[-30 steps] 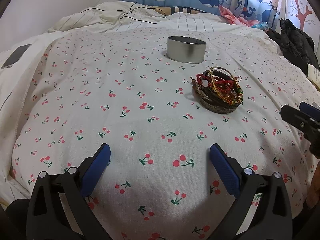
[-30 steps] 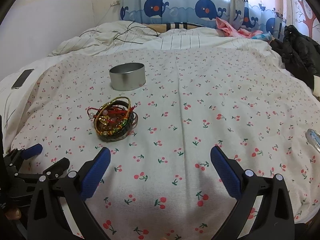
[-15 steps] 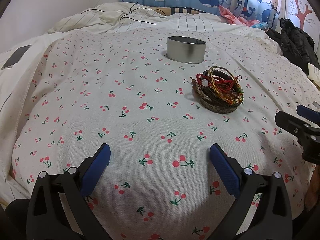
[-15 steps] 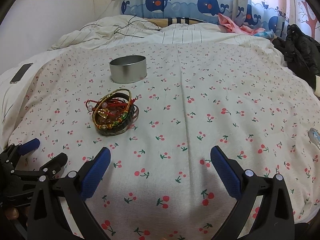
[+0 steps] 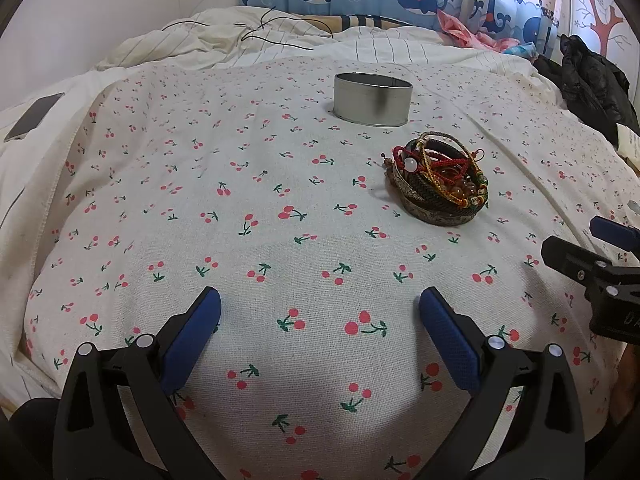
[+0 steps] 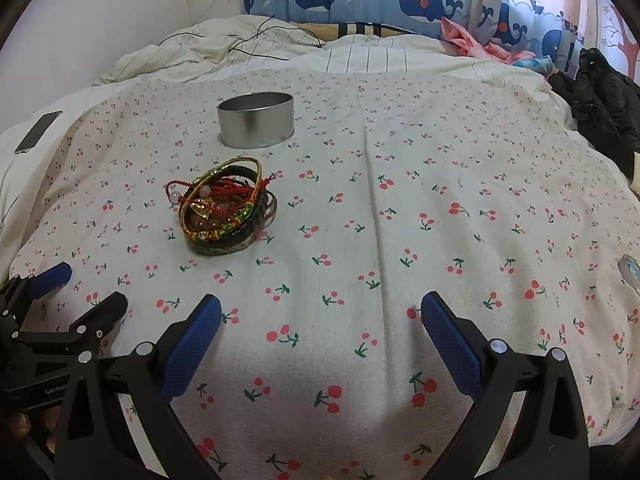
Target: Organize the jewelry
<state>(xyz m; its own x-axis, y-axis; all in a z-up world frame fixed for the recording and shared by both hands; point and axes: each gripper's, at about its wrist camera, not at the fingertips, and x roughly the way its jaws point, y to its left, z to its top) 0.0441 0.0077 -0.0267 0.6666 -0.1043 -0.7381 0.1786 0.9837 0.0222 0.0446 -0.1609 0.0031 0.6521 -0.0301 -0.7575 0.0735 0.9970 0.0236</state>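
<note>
A pile of bracelets (image 5: 438, 182), red cord, gold and beaded bands on dark bangles, lies on the cherry-print cloth (image 5: 260, 240). A round open metal tin (image 5: 373, 98) stands just behind it. My left gripper (image 5: 320, 340) is open and empty, near the cloth's front, left of the pile. In the right wrist view the pile (image 6: 226, 210) and the tin (image 6: 256, 120) sit ahead to the left. My right gripper (image 6: 320, 340) is open and empty, near the front. Each gripper shows at the edge of the other's view: the right (image 5: 592, 252), the left (image 6: 76, 292).
A phone (image 5: 34, 116) lies on the white bedding at far left. A black jacket (image 5: 592, 80) lies at the right edge. Black cables (image 5: 272, 34) run over the rumpled duvet at the back. A small clear object (image 6: 628, 270) lies at the cloth's right edge.
The right gripper has moved forward and a little left toward the bracelets, which now look nearer in its view. The left gripper has barely moved. Both stay open.
</note>
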